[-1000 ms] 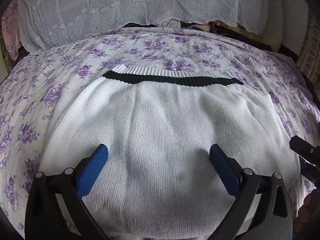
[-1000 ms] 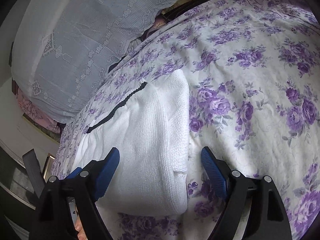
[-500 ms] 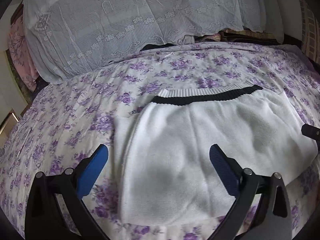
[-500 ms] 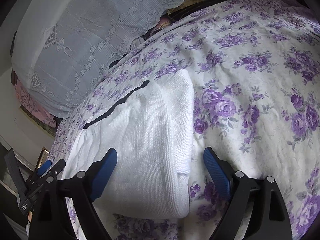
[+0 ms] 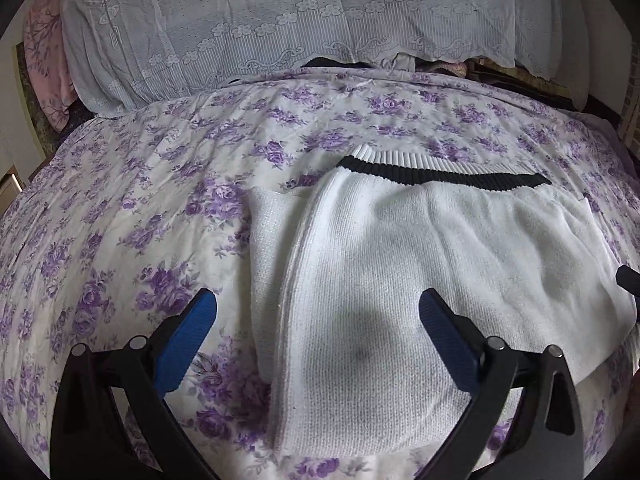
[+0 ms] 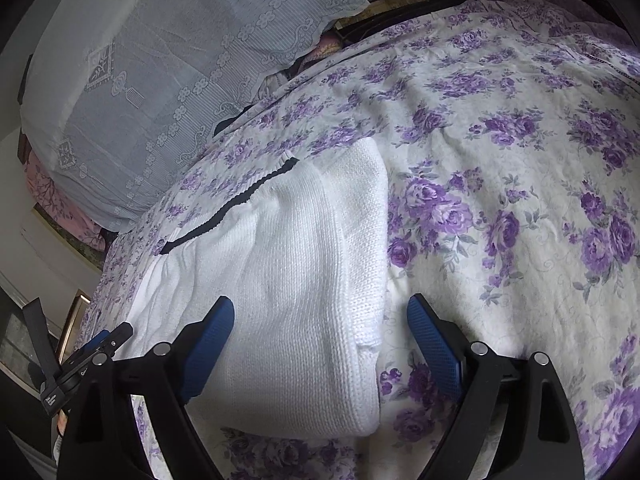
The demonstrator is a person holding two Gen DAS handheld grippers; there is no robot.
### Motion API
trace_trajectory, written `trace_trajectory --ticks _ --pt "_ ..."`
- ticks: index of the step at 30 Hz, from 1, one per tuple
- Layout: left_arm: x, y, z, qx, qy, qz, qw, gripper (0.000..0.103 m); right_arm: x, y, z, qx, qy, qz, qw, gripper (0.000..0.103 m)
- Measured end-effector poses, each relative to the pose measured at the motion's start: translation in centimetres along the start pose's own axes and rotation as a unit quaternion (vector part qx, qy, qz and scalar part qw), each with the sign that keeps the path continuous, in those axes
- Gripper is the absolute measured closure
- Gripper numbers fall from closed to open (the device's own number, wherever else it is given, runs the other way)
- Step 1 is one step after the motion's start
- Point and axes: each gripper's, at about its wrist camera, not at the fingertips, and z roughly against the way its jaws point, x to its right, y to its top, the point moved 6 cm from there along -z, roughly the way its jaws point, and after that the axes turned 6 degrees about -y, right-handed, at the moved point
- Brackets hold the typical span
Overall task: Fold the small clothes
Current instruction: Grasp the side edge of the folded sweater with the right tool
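Observation:
A white knit sweater [image 5: 400, 280] with a black stripe [image 5: 440, 174] near its far ribbed hem lies folded flat on the bed. My left gripper [image 5: 316, 332] is open and empty, hovering over the sweater's near left edge. In the right wrist view the sweater [image 6: 288, 280] lies left of centre. My right gripper [image 6: 320, 340] is open and empty over the sweater's near right edge. The left gripper [image 6: 100, 344] shows at the lower left of the right wrist view.
The bed has a white sheet with purple flowers [image 5: 120, 220], also in the right wrist view [image 6: 520, 180]. Lace-covered pillows [image 5: 280, 20] lie along the far side. A pink cloth [image 5: 44, 52] is at the far left.
My left gripper has drawn back and to the left, off the sweater's middle to its left edge. My right gripper has barely moved. Both stay open.

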Motion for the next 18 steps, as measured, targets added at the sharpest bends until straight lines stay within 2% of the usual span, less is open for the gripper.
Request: trace_trajectory --ticks 5,18 --pt "0.1 0.0 0.5 0.007 0.007 -0.005 0.9999 0.004 0.0 0.0 0.0 0.000 0.000 0.000 1.000 0.014" --pt "-0.1 -0.4 -0.5 -0.010 0.014 -0.009 0.9998 0.004 -1.2 0.9 -1.7 -0.010 0.000 0.002 1.000 0.012"
